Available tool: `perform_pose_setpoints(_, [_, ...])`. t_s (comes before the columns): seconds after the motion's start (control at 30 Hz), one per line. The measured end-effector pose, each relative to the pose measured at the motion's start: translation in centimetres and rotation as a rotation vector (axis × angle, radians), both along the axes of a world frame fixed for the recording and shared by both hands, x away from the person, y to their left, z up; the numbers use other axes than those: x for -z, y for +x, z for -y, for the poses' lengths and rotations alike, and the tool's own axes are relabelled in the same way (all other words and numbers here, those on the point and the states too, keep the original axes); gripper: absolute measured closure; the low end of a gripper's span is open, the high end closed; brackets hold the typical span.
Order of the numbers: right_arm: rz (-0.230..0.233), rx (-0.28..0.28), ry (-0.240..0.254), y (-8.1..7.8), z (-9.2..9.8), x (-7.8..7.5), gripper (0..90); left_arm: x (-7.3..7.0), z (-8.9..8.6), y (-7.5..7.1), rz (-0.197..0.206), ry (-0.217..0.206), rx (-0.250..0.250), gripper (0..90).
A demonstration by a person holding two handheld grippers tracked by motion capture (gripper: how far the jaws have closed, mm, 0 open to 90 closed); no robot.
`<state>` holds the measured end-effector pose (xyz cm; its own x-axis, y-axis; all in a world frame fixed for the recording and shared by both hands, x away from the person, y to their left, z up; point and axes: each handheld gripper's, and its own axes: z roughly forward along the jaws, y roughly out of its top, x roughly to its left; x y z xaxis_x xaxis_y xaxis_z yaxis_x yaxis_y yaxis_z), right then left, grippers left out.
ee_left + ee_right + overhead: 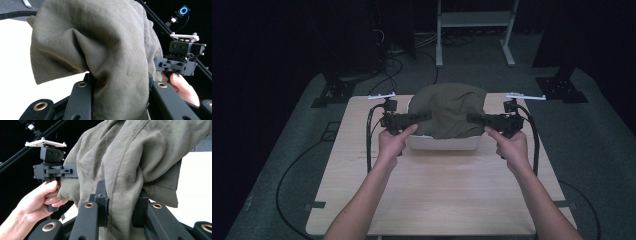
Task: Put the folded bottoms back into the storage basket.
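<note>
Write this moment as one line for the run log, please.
left gripper: shut on cloth | right gripper: shut on cloth | cloth: held up between both, above white tub | table: wood

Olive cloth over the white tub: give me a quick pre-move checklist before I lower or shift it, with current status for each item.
1. Left gripper clamped on the olive cloth: ok, fabric is pinched between its jaws.
2. Right gripper clamped on the cloth: ok, a seamed fold sits between its jaws.
3. Cloth held over the white tub: ok, it hangs between both grippers and covers the tub's top.
4. Cloth spread flat: not ok, bunched and folded.
5. Tub contents: cannot tell, hidden by cloth.
6. Both hands level: ok, roughly even in the high view.
</note>
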<state>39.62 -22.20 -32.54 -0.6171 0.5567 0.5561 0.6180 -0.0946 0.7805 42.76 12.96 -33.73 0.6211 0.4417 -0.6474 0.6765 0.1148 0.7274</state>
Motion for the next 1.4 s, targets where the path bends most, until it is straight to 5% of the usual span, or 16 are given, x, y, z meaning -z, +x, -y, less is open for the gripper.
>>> perform_pose_setpoints(0.23, [0.000,0.002,-0.020,0.7,-0.3,-0.4,71.8,-0.2,-0.2,0.7,-0.015,-0.018,-0.010,65.3])
perform_pose_setpoints(0.9, [0.011,0.037,-0.033,4.0,-0.8,-1.8,71.8,-1.6,0.0,4.0,0.009,0.023,-0.057,65.2])
perform_pose_setpoints(1.4, [-0.036,0.079,-0.057,6.6,-1.2,0.4,72.4,1.1,0.1,6.7,-0.009,0.041,-0.076,64.9])
